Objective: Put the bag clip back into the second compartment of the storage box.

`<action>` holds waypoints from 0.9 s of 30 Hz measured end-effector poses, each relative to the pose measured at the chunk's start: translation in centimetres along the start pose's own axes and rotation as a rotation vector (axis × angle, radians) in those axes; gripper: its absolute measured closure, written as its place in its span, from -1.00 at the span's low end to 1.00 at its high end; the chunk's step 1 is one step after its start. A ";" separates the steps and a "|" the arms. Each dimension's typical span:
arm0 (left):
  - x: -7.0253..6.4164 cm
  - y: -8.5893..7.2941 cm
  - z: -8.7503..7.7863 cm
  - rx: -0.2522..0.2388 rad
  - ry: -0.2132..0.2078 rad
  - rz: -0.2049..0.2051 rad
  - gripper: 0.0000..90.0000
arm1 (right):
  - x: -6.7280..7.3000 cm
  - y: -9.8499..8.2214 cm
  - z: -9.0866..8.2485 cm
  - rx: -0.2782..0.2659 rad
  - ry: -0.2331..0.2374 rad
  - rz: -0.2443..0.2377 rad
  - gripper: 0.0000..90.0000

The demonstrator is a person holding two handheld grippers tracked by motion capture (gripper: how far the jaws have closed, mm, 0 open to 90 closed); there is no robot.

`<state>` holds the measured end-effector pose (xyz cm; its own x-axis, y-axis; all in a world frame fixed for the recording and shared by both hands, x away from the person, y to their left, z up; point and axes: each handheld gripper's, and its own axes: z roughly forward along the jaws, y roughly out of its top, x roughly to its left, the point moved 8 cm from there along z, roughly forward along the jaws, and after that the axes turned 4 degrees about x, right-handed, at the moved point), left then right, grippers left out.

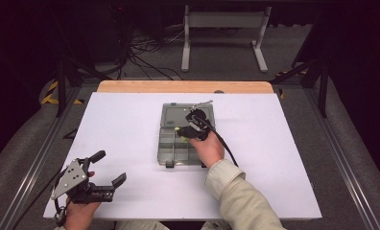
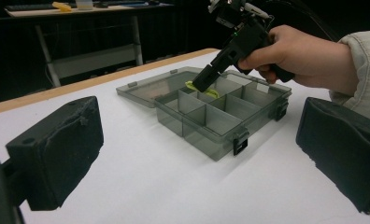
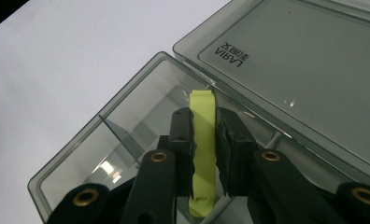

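Right gripper (image 3: 204,154) clamps yellow strip (image 3: 204,135); lid (image 3: 295,70) reads "LARIA".

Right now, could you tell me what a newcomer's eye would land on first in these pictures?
Probably the yellow-green strip, pinched between the right gripper over a corner compartment of the smoky compartment box mid-table, its lid lying open flat. Next, the left gripper, open and idle at the table's near left corner.
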<state>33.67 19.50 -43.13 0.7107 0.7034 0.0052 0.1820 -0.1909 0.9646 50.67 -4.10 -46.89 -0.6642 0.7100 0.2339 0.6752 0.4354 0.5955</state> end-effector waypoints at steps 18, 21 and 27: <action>0.0 0.1 0.1 -0.002 -0.001 -0.001 -0.97 | 1.7 1.5 -3.1 -0.095 -0.039 -0.122 -0.02; 0.0 0.1 0.1 -0.002 0.000 -0.001 -0.97 | 2.3 1.8 -4.3 -0.121 -0.042 -0.144 -0.13; 0.0 0.1 0.1 -0.003 0.002 -0.001 -0.97 | 2.9 1.9 -6.3 -0.155 -0.025 -0.158 -0.27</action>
<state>33.69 19.41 -43.09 0.7095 0.7047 0.0050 0.1804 -0.1884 0.9654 47.99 -4.74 -40.26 -0.7481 0.6544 0.1103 0.5050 0.4536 0.7343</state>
